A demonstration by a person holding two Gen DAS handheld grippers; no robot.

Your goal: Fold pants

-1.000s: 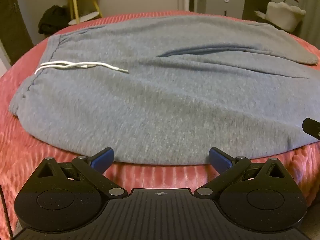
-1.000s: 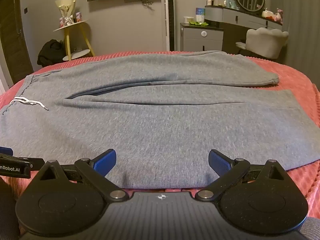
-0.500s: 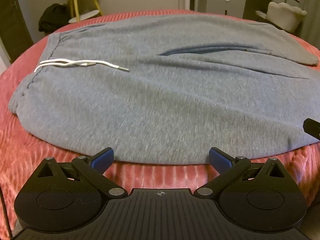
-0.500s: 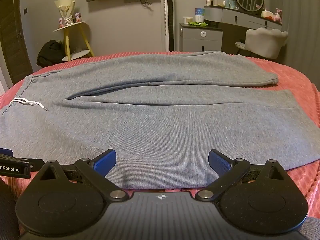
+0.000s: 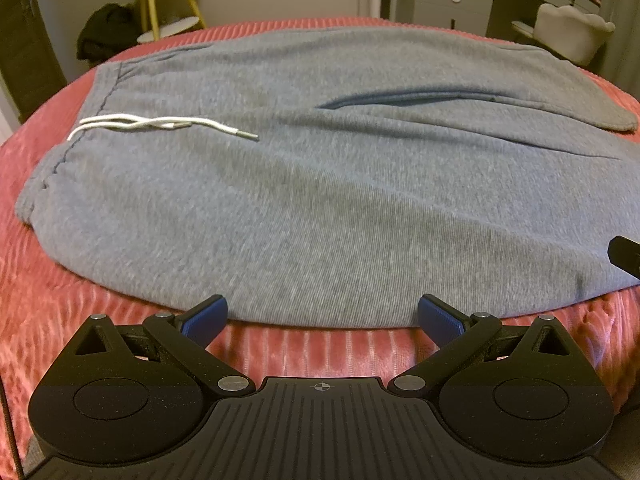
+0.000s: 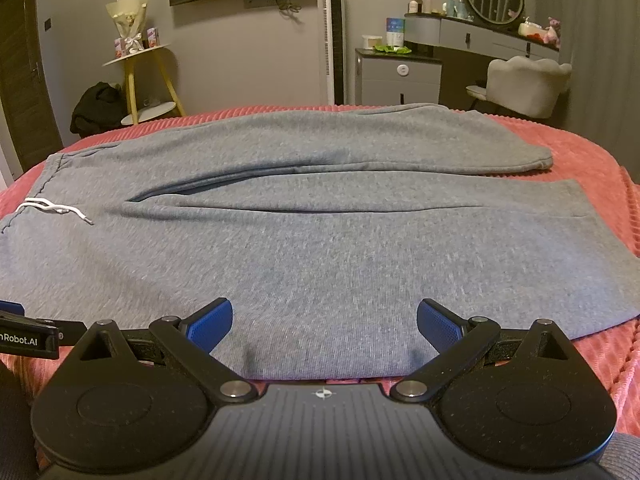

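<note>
grey pants (image 6: pixel 320 248) lie flat on a red bed (image 5: pixel 60 320); soft, limp, likely light. both grippers, left (image 5: pixel 322 314) and right (image 6: pixel 324 320), gape wide, empty, at the near edge, the best place to pinch.

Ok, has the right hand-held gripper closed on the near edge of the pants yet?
No, the right hand-held gripper is wide open over the near edge of the flat grey pants.

Lying flat straight ahead of both spread-jawed grippers: grey pants (image 5: pixel 340 200), near hem open to approach. Running between left gripper (image 5: pixel 322 318) and hem: bare red bedspread (image 5: pixel 60 320). Crowding left of right gripper (image 6: pixel 324 322): the other tool. Trailing far left: drawstring (image 5: pixel 160 125).
</note>
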